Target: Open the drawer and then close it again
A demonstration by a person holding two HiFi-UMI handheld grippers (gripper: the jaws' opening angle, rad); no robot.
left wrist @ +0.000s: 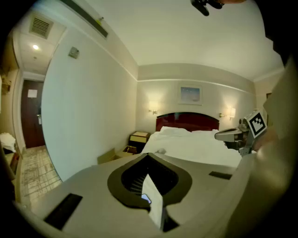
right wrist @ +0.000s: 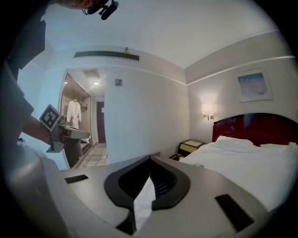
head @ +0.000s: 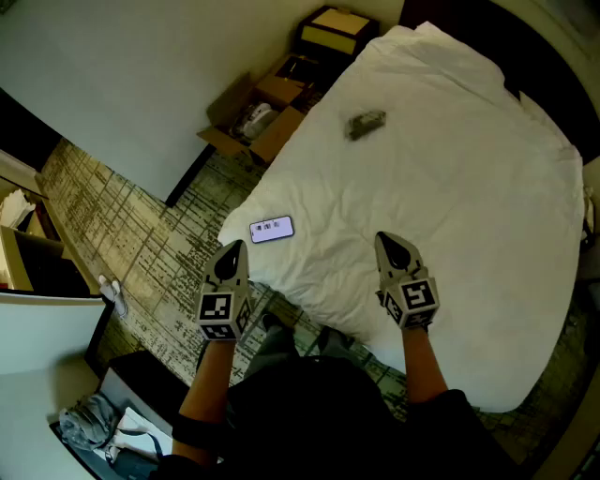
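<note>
Fingers (head: 230,264) on both your grippers are shut tight, with nothing pinched in either one. You've got the left gripper (head: 232,251) and right gripper (head: 387,243) hovering side by side at the foot of the white bed (head: 450,169), pointing toward the headboard. A phone (head: 272,228) lies on the bed corner just ahead of the left one. The nightstand (head: 336,28) sits way off by the headboard, near an open cardboard box (head: 251,117). I can't make out its drawer from here.
</note>
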